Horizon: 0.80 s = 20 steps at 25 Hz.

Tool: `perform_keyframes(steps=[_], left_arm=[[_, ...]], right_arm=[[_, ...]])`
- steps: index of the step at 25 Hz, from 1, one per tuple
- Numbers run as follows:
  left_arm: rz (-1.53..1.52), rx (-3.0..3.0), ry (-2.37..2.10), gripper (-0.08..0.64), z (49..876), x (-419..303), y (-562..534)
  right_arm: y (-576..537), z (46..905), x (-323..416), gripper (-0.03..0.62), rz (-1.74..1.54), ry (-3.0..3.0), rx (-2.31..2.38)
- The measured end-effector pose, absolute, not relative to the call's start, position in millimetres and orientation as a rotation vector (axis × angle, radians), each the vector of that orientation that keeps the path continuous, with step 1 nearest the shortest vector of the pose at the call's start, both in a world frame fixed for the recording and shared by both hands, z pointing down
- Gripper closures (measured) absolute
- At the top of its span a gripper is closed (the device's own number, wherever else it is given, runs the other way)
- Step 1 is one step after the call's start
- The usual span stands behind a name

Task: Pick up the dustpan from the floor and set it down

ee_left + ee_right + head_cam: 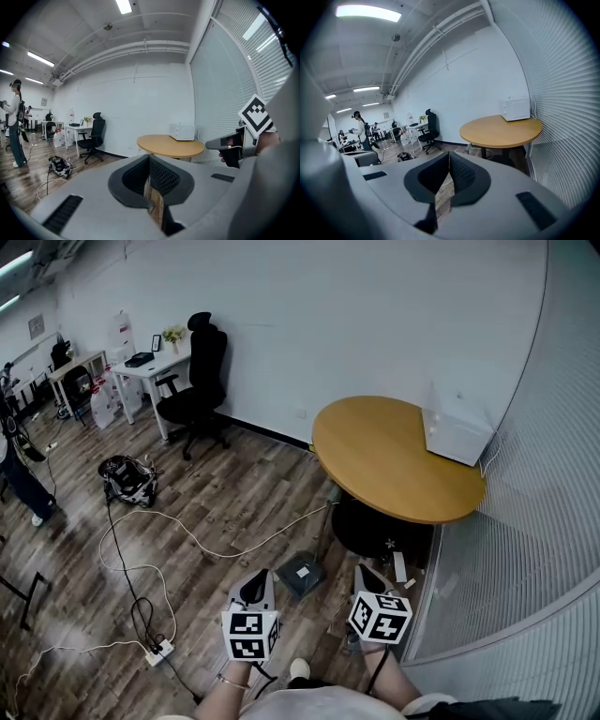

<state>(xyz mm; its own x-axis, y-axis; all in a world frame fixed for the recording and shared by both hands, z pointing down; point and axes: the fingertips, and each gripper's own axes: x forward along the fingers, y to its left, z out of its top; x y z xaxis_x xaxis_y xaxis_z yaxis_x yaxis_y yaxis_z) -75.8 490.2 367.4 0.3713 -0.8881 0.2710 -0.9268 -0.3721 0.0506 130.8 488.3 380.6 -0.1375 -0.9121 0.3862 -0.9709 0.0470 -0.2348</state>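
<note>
Left gripper point(255, 589) and right gripper point(367, 576), both pressed together empty, flank the dustpan point(302, 575) just ahead, nearer the left.

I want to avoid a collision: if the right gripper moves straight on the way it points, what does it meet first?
Most likely the dark base of the round table, or the floor just before it; depth is unclear. The dustpan lies left of that line.

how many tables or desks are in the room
3: a round wooden table by the blinds, a white desk beside the black office chair, and another desk further left at the back. More may be out of view.
</note>
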Motion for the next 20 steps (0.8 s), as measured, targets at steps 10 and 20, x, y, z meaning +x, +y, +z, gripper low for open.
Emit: perform_keyframes(steps=[10, 20], left_arm=[[0.32, 2.461, -1.622, 0.543, 362.6, -55.3, 402.2], [0.365, 2.416, -1.589, 0.542, 385.4, -52.1, 365.2]], right_arm=[[410.4, 392.1, 156.6, 0.56, 0.735, -2.165, 1.997], [377.3, 418.9, 158.7, 0.56, 0.805, -2.116, 1.942]])
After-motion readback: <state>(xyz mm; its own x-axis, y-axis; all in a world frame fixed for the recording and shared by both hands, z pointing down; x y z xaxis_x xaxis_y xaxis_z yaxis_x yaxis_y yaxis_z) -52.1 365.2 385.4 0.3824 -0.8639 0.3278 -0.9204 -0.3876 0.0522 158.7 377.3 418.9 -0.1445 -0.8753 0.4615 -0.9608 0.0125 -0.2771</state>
